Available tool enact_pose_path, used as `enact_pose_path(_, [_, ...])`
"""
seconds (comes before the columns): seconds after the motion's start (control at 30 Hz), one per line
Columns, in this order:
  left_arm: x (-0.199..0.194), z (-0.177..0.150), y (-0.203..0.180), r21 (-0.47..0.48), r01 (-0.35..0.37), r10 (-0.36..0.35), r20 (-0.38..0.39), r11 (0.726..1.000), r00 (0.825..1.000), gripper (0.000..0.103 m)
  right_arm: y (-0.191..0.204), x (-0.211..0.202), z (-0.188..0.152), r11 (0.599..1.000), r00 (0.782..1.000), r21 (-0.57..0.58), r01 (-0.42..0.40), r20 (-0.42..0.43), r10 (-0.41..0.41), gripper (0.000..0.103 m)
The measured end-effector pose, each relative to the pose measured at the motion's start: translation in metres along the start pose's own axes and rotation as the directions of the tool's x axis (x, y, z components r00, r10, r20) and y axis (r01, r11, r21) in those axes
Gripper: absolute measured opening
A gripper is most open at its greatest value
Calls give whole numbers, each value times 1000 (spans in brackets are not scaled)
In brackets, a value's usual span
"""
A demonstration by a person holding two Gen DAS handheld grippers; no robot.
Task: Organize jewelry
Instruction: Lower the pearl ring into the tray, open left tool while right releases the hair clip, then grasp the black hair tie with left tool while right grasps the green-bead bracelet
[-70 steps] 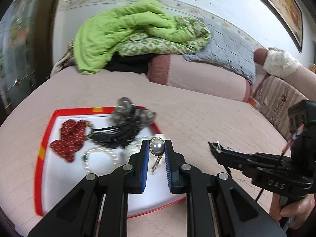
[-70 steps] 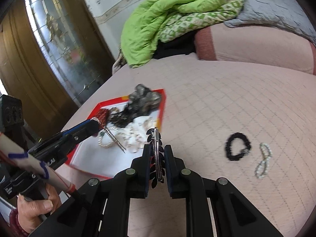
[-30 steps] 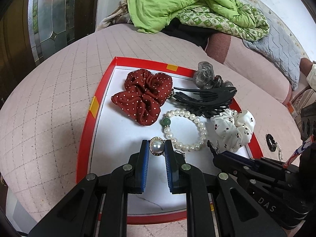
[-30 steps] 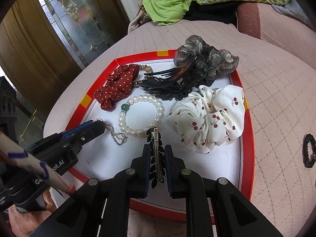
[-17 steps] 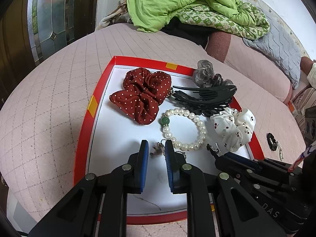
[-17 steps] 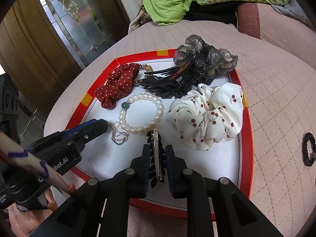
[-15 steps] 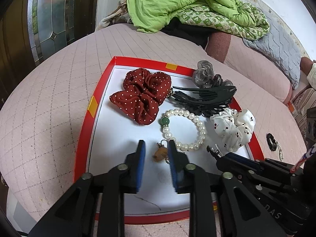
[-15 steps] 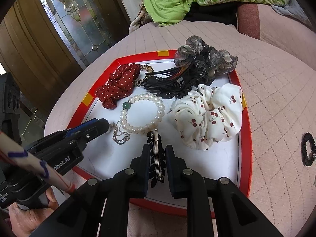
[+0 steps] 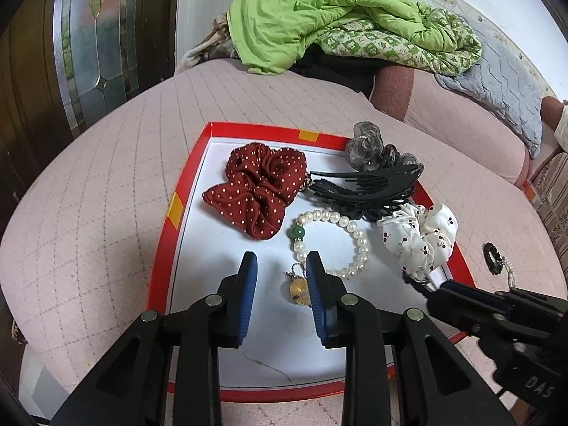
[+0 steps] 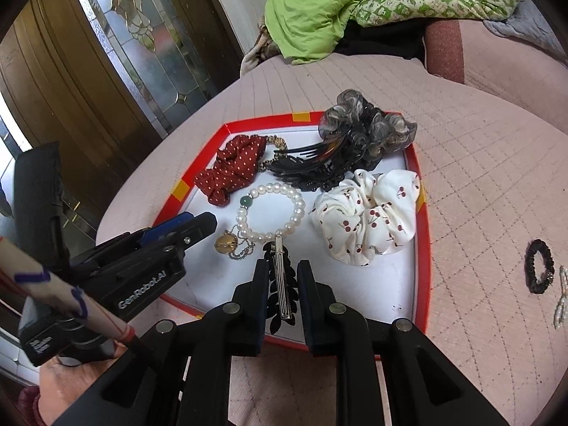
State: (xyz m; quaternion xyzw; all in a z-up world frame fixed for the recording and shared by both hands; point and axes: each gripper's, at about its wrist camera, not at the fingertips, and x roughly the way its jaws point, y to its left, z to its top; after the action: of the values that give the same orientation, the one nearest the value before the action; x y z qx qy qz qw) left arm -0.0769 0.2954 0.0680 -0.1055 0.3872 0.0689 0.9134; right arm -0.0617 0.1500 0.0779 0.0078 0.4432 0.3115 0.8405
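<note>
A red-rimmed white tray (image 9: 184, 191) (image 10: 424, 248) lies on the pink bed. In it are a red dotted scrunchie (image 9: 259, 188), a pearl bracelet (image 9: 355, 241) (image 10: 273, 209), a black claw clip (image 9: 365, 184), a grey scrunchie (image 10: 369, 124) and a white cherry scrunchie (image 10: 369, 220). My left gripper (image 9: 282, 273) is open above a gold pendant on a chain (image 9: 297, 285) (image 10: 227, 243), which lies on the tray. My right gripper (image 10: 280, 284) is open around a black leaf hair clip (image 10: 282, 291) that rests on the tray.
A black bead bracelet (image 10: 539, 266) and a small white bead bracelet (image 10: 561, 298) lie on the bed right of the tray. A green blanket pile (image 9: 337, 14) and pillows sit at the back. A glass-panelled door (image 10: 135, 35) stands at the left.
My left gripper opened and let the pearl pendant drop onto the tray. My right gripper, which carried the leaf clip over the tray, has opened around it.
</note>
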Motion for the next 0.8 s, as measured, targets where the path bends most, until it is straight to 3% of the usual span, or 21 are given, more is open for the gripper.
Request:
enact_pose_path(0.4, [-7, 2, -29, 81, -42, 37, 54, 996, 998, 31, -26, -30, -1, 998, 999, 54, -15, 46, 13, 18])
enact_pose_path(0.8, [-11, 3, -64, 144, -55, 42, 94, 988, 995, 31, -91, -65, -7, 988, 995, 157, 0, 94, -15, 18])
